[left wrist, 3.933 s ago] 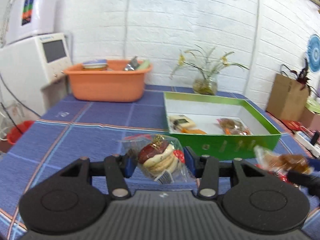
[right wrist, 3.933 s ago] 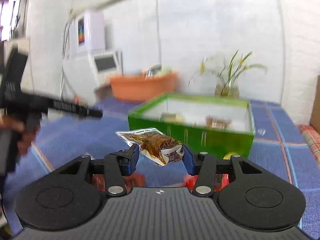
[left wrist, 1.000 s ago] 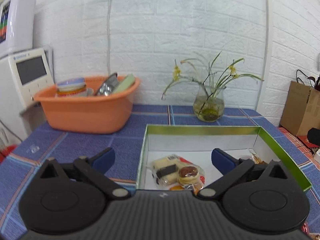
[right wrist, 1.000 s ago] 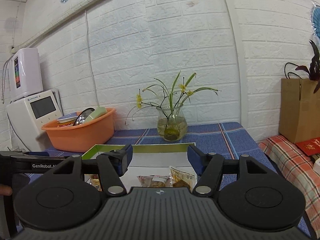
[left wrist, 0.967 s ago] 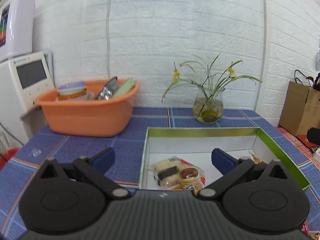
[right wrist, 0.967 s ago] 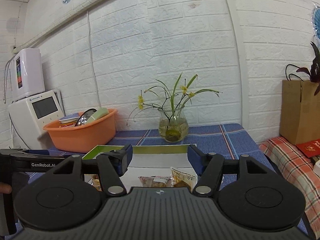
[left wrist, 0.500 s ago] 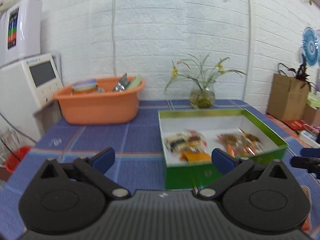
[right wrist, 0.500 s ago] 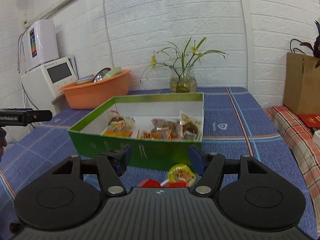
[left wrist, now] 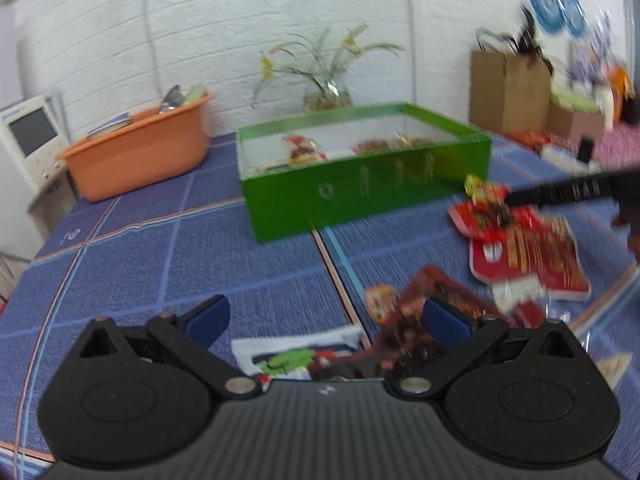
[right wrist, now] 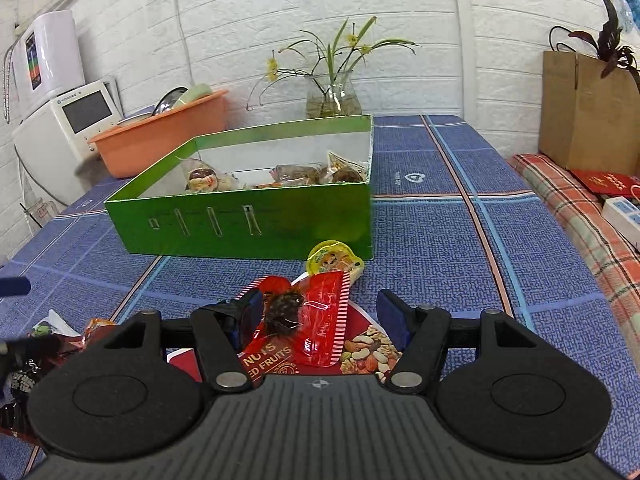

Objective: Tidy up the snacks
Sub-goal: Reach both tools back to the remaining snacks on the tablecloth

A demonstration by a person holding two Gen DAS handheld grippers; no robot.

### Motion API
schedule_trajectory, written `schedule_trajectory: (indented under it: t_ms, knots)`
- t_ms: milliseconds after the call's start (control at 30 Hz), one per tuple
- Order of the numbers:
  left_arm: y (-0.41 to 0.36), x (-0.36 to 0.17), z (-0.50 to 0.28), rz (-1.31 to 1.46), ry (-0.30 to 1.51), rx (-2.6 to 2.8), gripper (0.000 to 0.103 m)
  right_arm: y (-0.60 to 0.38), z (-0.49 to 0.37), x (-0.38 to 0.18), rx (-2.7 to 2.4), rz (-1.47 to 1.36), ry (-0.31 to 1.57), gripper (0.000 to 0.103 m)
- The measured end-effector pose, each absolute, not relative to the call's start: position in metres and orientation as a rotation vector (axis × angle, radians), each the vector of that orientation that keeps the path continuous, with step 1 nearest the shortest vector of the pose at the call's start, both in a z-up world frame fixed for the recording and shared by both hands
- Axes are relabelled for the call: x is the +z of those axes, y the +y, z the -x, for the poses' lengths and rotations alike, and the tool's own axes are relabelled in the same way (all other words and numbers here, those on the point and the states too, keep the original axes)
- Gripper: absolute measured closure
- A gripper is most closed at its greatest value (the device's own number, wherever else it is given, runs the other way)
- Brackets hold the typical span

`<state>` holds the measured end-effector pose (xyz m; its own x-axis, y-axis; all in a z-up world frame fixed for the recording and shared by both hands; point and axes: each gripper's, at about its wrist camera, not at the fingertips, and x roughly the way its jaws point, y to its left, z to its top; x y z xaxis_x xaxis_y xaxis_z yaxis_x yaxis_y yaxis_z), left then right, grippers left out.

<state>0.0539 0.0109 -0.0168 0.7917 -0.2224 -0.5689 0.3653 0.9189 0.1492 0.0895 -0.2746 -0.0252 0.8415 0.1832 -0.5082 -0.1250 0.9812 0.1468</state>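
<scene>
Holding wrapped snacks (right wrist: 208, 179), green box (right wrist: 248, 222), orange tub (right wrist: 160, 144) with dishes, both hand-held grippers (right wrist: 320, 314) (left wrist: 324, 320) spread wide.

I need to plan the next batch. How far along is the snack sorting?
Partly done. Several wrapped snacks already lie in the green box. Nothing is in hand: the left gripper and right gripper are open over loose packets. Left on the table: the red nut packet, the yellow jelly cup and others.

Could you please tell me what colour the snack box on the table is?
The snack box is bright green outside with a white interior, clearest in the right wrist view.
</scene>
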Motion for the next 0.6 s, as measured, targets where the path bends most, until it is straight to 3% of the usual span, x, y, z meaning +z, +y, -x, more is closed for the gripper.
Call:
schedule_trajectory:
  t_ms: [100,400,600]
  knots:
    - [0.001,-0.020,-0.041,-0.329,0.526,-0.338,0.000,-0.275,-0.089,-0.026,0.145,-0.102,0.547,0.000]
    - [-0.023,-0.036,-0.013,-0.400,0.617,-0.642,0.000,-0.276,-0.083,-0.033,0.164,-0.129,0.551,0.000]
    - [-0.015,-0.034,-0.009,-0.288,0.664,-0.776,0.000,-0.271,-0.070,-0.039,0.259,-0.131,0.568,0.000]
